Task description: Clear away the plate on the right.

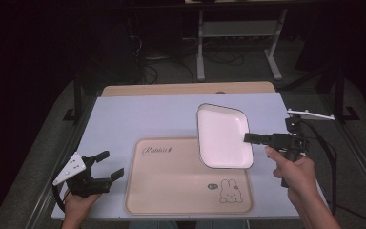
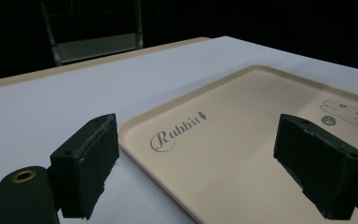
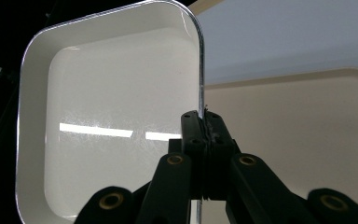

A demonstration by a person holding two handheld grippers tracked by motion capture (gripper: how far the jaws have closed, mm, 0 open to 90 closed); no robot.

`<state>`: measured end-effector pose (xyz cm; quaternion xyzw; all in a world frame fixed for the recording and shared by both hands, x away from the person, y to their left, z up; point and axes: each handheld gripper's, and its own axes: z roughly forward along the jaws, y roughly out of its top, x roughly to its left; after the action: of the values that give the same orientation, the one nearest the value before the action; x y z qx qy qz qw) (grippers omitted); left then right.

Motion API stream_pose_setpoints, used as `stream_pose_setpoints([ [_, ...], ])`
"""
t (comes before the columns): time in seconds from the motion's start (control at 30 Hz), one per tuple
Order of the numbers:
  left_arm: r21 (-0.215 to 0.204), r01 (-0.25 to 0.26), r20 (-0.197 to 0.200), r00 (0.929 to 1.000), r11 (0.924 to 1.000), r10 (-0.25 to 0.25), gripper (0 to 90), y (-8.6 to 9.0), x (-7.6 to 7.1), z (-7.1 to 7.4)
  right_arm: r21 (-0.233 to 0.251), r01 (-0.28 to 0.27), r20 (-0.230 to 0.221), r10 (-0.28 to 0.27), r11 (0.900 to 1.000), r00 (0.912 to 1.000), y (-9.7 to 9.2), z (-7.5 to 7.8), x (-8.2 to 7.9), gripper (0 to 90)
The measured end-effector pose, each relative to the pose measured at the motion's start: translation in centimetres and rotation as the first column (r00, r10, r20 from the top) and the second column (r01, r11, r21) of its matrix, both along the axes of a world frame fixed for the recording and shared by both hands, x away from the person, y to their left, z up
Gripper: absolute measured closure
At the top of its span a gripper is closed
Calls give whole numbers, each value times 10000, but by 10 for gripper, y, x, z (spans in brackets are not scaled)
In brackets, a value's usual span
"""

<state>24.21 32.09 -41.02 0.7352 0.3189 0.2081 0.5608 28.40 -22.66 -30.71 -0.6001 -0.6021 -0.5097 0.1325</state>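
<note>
R gripper fingers are clenching the right rim of the white dish, pinched tight on the thin edge w/ nothing else between them; in the right gripper view the dish is hanging side-on from that rim, so it's riding in the air, not sitting flat. From above it's hovering over the top-right corner of the beige tray, part over the tray, part over the pale worktop. L gripper fingers are spread wide & gripping nothing, waiting just beside the tray's left edge, low over the worktop. Step in hand, prob.: carrying the dish to set it on the tray. Next move is calling for lowering it level onto the tray's bare middle, keeping the far edge from catching the tray lip, then releasing the rim only once it's resting.
</note>
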Motion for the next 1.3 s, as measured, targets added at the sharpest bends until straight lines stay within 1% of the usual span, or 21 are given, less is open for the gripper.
stream_pose_setpoints([
  [0.07,2,-7,8,10000,10000,7,138,0,0,0,50,-47,-16,47,10000,10000,6,-1,2,885],
  [0.17,-7,-24,16,10000,10000,24,138,0,0,0,-36,-128,40,128,9999,9999,13,-3,5,885],
  [0.27,-42,-40,29,10000,10000,40,138,1,0,0,54,-143,14,143,9999,9999,20,-5,7,885],
  [0.47,-36,-47,13,10000,10000,47,138,1,0,0,9,-167,-87,168,9999,9998,31,-14,12,885],
  [0.87,-52,-63,26,10000,10000,63,138,1,-1,0,-276,-44,-183,39,9996,9998,42,-28,18,885],
  [1.2,-70,-69,27,10000,10000,69,138,2,0,0,-364,89,-363,-103,9993,9993,50,-44,23,885],
  [1.3,-62,-62,22,10000,10000,62,138,1,0,0,-374,95,-400,-110,9993,9991,53,-47,24,885],
])
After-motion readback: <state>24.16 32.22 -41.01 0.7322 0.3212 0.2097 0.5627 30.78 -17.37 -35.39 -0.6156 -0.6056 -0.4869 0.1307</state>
